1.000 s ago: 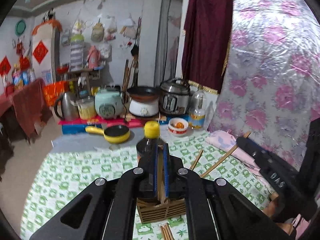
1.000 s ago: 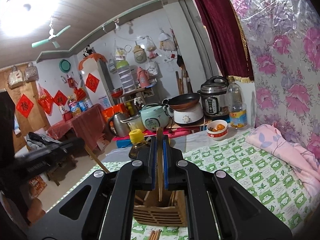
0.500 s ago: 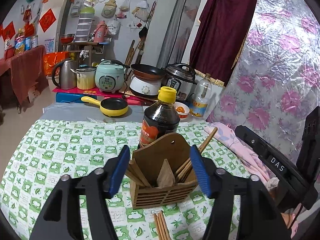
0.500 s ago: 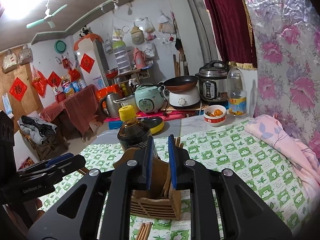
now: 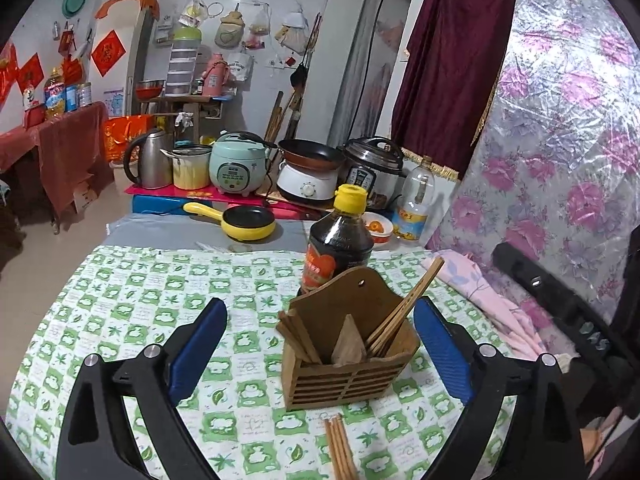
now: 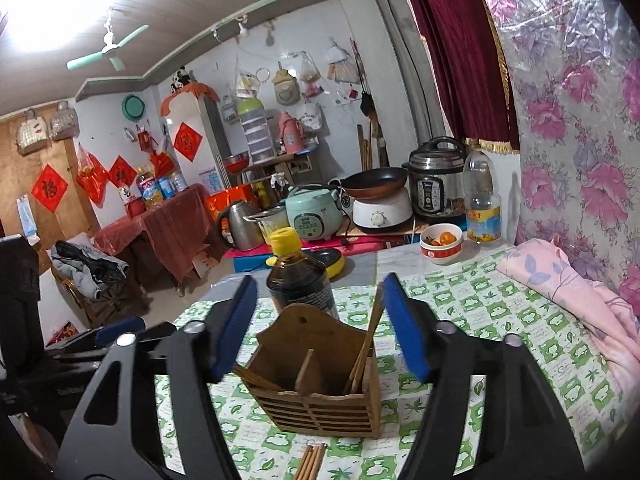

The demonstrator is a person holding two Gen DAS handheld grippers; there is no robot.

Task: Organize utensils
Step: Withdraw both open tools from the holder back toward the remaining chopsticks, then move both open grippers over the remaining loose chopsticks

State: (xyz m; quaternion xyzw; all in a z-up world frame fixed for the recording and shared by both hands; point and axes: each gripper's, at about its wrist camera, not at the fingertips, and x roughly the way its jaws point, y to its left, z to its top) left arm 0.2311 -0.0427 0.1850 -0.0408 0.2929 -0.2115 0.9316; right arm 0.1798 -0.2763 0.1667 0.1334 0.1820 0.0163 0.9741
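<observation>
Nearest me, loose wooden chopsticks (image 5: 340,446) lie on the green-and-white checked cloth (image 5: 132,312) of the desk. A second ago both pairs of fingers were clenched on chopsticks; now my left gripper (image 5: 320,344) and right gripper (image 6: 320,328) are opening, released, nothing between them. Those chopsticks now stand in the slatted wooden utensil holder (image 5: 344,376). Behind it stands the dark yellow-capped sauce bottle (image 5: 340,240).

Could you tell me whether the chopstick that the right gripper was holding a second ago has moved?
Yes. It left the opening jaws of the right gripper and now leans in the wooden holder, in its right compartment.
</observation>
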